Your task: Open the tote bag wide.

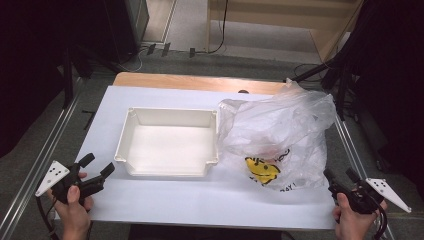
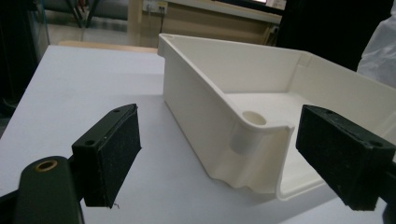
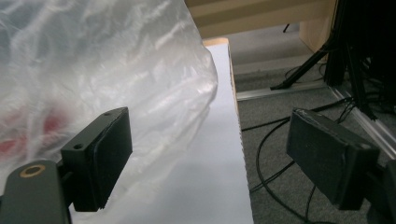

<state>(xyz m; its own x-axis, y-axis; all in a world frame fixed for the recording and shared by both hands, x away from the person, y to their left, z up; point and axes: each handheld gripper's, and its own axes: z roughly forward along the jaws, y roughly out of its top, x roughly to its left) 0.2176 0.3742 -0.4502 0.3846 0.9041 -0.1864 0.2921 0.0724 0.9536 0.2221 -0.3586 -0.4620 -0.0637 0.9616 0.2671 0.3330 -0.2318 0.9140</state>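
Note:
A white plastic bin [image 1: 167, 145] sits in the middle of the white table [image 1: 210, 197], and I see nothing inside it. To its right lies a crumpled clear plastic bag [image 1: 277, 135] with a yellow print; something red shows faintly through it [image 3: 28, 135]. My left gripper [image 1: 96, 166] hovers at the table's front left corner, open, aimed at the bin's near corner [image 2: 254, 140]. My right gripper [image 1: 341, 175] is open at the front right edge, beside the bag [image 3: 116, 79], with nothing between its pads.
The table's right edge [image 3: 240, 154] drops to a grey floor with black cables [image 3: 275, 154] and stand legs [image 1: 320, 70]. A wooden strip [image 1: 200, 81] shows behind the white surface. Metal rails [image 1: 40, 160] run along both sides.

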